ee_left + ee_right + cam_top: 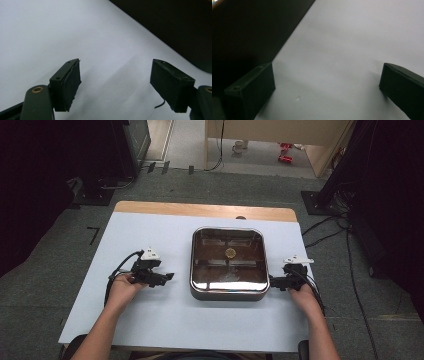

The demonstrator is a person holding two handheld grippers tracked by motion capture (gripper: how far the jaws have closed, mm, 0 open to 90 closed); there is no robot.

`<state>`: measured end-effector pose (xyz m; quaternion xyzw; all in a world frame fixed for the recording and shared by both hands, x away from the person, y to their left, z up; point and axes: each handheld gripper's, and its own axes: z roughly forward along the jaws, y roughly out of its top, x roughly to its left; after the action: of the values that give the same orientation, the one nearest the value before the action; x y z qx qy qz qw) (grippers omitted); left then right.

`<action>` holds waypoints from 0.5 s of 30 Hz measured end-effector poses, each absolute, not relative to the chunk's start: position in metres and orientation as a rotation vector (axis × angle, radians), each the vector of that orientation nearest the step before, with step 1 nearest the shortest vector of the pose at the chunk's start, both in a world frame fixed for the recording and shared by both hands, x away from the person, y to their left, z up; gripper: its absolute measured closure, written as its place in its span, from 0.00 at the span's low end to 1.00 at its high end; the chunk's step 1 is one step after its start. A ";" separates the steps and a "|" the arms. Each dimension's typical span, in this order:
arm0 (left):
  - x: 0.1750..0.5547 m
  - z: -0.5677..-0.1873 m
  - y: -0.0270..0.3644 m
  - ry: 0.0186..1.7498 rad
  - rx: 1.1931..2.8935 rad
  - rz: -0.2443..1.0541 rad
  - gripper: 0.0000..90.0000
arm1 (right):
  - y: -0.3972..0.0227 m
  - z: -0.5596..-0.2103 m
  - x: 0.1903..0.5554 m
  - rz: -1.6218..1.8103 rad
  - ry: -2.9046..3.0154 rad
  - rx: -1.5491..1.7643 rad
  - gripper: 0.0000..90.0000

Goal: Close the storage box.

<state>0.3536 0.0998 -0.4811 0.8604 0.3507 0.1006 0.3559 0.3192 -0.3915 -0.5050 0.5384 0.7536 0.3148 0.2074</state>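
A: Where's the square dark glass-lidded pan point(228, 263)?

B: Mid-bench point(150, 320), nearer its right edge. Left tool point(169, 277) and right tool point(272, 281) flank it, both spread, empty.

A: Risk?

B: Uneven grips could tip it, I'd guess.

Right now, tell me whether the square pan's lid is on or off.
On. The square pan carries a glossy glass lid with reflections and a round knob at its centre.
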 end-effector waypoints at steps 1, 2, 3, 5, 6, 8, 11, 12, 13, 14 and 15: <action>0.354 -0.481 0.100 0.906 2.222 0.260 0.27 | -0.392 -0.505 0.319 0.876 2.098 1.499 0.00; 0.354 -0.483 0.099 0.908 2.226 0.250 0.27 | -0.391 -0.505 0.319 0.877 2.097 1.499 0.00; 0.354 -0.485 0.099 0.913 2.229 0.233 0.27 | -0.391 -0.505 0.319 0.877 2.098 1.499 0.00; 0.353 -0.487 0.098 0.907 2.225 0.226 0.26 | -0.391 -0.505 0.319 0.877 2.098 1.500 0.00; 0.353 -0.487 0.097 0.905 2.225 0.230 0.26 | -0.391 -0.505 0.319 0.877 2.098 1.500 0.00; 0.352 -0.488 0.096 0.904 2.224 0.240 0.26 | -0.391 -0.505 0.319 0.877 2.098 1.500 0.00; 0.350 -0.490 0.095 0.891 2.221 0.248 0.21 | -0.391 -0.505 0.319 0.877 2.098 1.501 0.00; 0.346 -0.493 0.094 0.883 2.206 0.288 0.20 | -0.391 -0.505 0.319 0.877 2.097 1.500 0.00; 0.346 -0.493 0.094 0.883 2.206 0.288 0.20 | -0.391 -0.505 0.319 0.877 2.097 1.500 0.00; 0.343 -0.496 0.091 0.873 2.207 0.336 0.20 | -0.391 -0.505 0.319 0.877 2.098 1.499 0.00; 0.343 -0.496 0.091 0.873 2.207 0.336 0.20 | -0.391 -0.505 0.319 0.877 2.098 1.499 0.00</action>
<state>0.3425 0.0914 -0.4958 0.8576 0.3391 0.1306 0.3640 0.3193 -0.3915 -0.5051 0.5386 0.7534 0.3151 0.2075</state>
